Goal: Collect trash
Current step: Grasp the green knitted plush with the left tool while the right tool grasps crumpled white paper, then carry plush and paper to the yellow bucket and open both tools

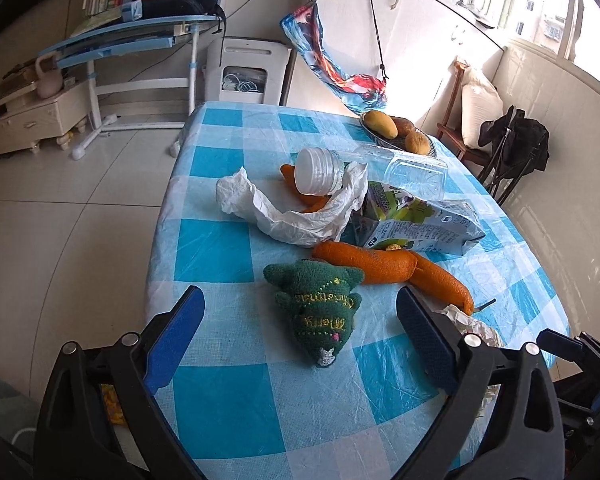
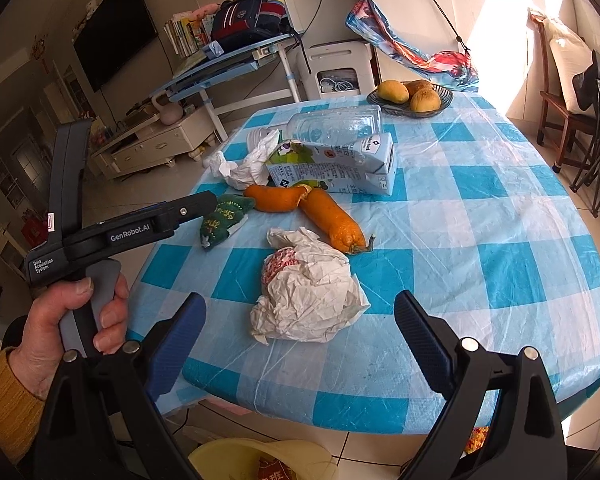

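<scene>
A crumpled white paper wrapper point(image 2: 308, 288) lies on the blue-checked table point(image 2: 480, 208), just ahead of my open, empty right gripper point(image 2: 300, 320). A crumpled white tissue point(image 1: 288, 212), a clear plastic bottle point(image 1: 320, 170) on its side and a milk carton point(image 1: 416, 220) lie further back. My left gripper point(image 1: 300, 312) is open and empty, its jaws either side of a green plush toy point(image 1: 320, 312). Two orange plush carrots point(image 1: 396, 268) lie beyond the toy. The left gripper also shows in the right wrist view point(image 2: 204, 204).
A bowl of mangoes point(image 2: 412, 94) stands at the table's far edge. A yellow bin point(image 2: 260, 460) sits on the floor below the near edge. A wooden chair point(image 2: 560, 92) and folded stands are on the right; a blue desk point(image 1: 140, 36) on the left.
</scene>
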Demonstrator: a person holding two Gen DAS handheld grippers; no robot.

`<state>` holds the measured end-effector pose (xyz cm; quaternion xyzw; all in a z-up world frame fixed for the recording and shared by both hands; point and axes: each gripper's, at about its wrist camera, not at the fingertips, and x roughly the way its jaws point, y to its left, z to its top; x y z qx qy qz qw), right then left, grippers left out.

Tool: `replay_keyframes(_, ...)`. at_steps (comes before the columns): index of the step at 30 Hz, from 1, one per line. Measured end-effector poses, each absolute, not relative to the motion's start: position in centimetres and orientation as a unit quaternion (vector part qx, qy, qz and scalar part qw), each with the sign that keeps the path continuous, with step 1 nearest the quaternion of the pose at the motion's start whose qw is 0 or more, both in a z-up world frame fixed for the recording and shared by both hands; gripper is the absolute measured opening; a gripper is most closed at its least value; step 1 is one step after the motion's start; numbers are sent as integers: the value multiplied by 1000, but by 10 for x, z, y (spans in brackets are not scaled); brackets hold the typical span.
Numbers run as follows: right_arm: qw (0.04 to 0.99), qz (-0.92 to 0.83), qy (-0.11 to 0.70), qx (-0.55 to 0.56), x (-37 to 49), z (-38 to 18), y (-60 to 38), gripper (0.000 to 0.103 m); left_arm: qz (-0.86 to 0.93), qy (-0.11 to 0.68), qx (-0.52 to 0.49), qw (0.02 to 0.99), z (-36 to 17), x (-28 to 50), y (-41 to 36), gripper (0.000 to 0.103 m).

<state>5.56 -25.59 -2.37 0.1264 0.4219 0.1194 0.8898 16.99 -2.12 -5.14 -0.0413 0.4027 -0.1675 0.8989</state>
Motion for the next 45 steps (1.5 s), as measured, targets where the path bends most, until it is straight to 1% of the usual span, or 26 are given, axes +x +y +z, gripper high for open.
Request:
replay_keyframes(3,891,109,420,136,72,-18,-266,91,-166,420,-38,891,-59,177,-25,81)
replay_keyframes(5,892,106,420,132,87,-13,-269,91,-169,425,-32,889,-61,180,-30,78)
replay_keyframes(10,893,111,420,117,119,-12,-264,91,-173,428,-9,887,-64,184,-44,77)
replay_keyframes(11,892,110,424,113,122,-14,-263,91,-173,429,-7,886,-65,186,-46,76)
replay_keyframes(13,888,110,430,119,121,-19,-264,90,-179,437,-5,881,-69,190,-51,68)
replay_keyframes(15,884,112,438,118,114,-21,-264,90,-185,445,-1,876,-73,192,-55,51)
replay_keyframes(17,883,113,445,104,104,-24,-261,90,-189,442,6,877,-73,193,-57,45)
replay_keyframes(18,879,116,452,101,100,-28,-258,90,-196,443,4,875,-73,195,-58,37)
replay_keyframes(19,874,117,462,99,98,-33,-256,90,-200,444,1,873,-73,196,-58,32)
replay_keyframes(21,866,121,475,104,96,-42,-253,88,-204,441,-5,874,-73,195,-56,28)
replay_keyframes(22,862,124,479,110,97,-46,-253,86,-205,439,-8,875,-72,195,-55,27)
replay_keyframes(25,855,135,487,115,100,-50,-247,75,-210,432,-9,877,-68,188,-53,26)
replay_keyframes(26,854,137,490,111,100,-52,-244,66,-212,429,-9,878,-67,185,-52,26)
replay_keyframes(28,851,144,493,107,99,-54,-240,53,-213,422,-10,881,-64,179,-49,26)
replay_keyframes(30,853,145,491,100,95,-53,-238,45,-219,411,-14,885,-59,173,-44,26)
replay_keyframes(33,859,145,482,97,89,-49,-240,40,-226,392,-22,891,-49,165,-37,26)
replay_keyframes(35,861,146,475,107,86,-46,-245,39,-230,379,-26,896,-43,158,-34,26)
replay_keyframes(41,865,167,454,136,69,-25,-252,39,-241,364,-32,899,-27,139,-25,26)
replay_keyframes(45,859,195,449,150,39,-15,-242,39,-247,361,-39,899,-21,115,-18,26)
